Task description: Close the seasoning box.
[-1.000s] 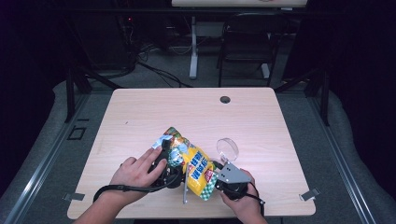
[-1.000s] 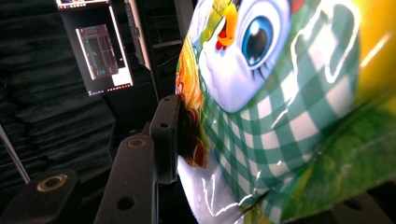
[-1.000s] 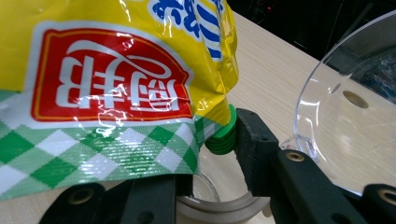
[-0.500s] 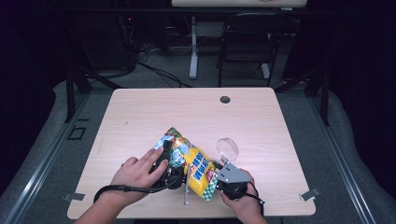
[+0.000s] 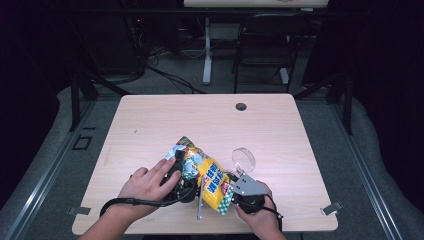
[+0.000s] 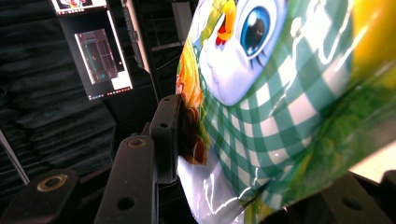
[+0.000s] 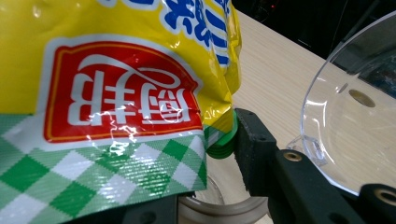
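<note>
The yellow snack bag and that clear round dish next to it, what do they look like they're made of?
Snack bag: thin printed plastic film, probably, glossy; it wrinkles and throws bright highlights across the check pattern. Clear round dish: likely hard transparent plastic rather than glass, though the look leaves that open; the table, pale wood-grain and matt, shows through it.

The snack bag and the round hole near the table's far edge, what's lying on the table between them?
Nothing: in the high view the wood between the snack bag and the round hole is bare. The clear plastic lid sits off to the bag's right.
</note>
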Demonstrator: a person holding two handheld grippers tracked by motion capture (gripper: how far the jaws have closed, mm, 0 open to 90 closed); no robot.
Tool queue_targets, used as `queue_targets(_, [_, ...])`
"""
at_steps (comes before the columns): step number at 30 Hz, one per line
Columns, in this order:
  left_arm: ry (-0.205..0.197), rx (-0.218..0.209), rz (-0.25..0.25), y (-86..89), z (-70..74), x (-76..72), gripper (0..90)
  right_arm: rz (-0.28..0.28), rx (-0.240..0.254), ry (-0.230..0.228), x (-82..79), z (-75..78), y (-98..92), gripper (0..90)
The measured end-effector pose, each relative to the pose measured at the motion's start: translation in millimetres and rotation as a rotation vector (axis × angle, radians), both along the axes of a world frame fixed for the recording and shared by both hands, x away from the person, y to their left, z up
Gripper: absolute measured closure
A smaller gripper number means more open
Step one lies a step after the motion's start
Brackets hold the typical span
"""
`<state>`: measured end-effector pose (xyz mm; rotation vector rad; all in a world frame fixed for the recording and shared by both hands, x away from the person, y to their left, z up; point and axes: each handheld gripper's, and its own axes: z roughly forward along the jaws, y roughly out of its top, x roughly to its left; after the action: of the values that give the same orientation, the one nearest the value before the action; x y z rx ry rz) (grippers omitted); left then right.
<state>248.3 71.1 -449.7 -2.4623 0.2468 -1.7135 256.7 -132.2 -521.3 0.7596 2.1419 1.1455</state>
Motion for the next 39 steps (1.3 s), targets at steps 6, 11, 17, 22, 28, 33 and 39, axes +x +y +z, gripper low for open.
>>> queue_targets(6, [-0.001,0.004,0.002,0.1,0.1,-0.8,59.6,0.002,0.003,0.004,0.0,-0.1,0.6,70.7])
queue_targets(11, [0.002,0.01,0.005,0.1,0.5,-1.7,59.6,0.005,0.001,0.008,0.4,-0.3,1.5,70.7])
queue_targets(17, [0.001,0.017,0.005,-0.7,1.1,-2.0,59.6,0.008,0.004,0.011,0.7,-0.5,1.7,70.7])
queue_targets(22, [0.0,0.022,0.003,-1.7,2.0,-2.1,59.6,0.009,0.008,0.012,1.1,-0.7,0.9,70.7])
queue_targets(28, [-0.009,0.035,-0.001,-2.4,3.1,-3.2,59.6,0.011,0.005,0.014,1.3,-0.7,0.7,70.7])
queue_targets(33, [-0.006,0.041,0.001,-2.7,3.8,-3.7,59.6,0.009,0.004,0.013,1.0,-0.5,1.0,70.8])
queue_targets(39, [-0.004,0.045,0.003,-3.2,5.2,-4.2,59.6,0.01,0.007,0.015,0.3,-0.2,1.0,70.7])
